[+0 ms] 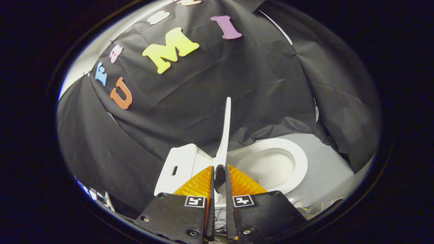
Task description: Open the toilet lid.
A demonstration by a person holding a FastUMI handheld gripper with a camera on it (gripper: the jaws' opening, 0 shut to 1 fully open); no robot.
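Gripper (219,176): its 2 orange ribbed fingers (195,184) are drawn close together, pinching the lower edge of the toilet lid (226,128) between them. The lid stands raised, seen edge-on, rising straight up from the fingertips against the black cloth wall (257,84). Toilet seat (298,159): white ring, uncovered, lying just right of the lid with the bowl (268,167) visible inside. Tank (181,166): white, immediately left of the lid.

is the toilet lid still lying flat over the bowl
No, the toilet lid stands up edge-on, pinched between the fingers of the gripper, and the seat and bowl beside it lie uncovered.
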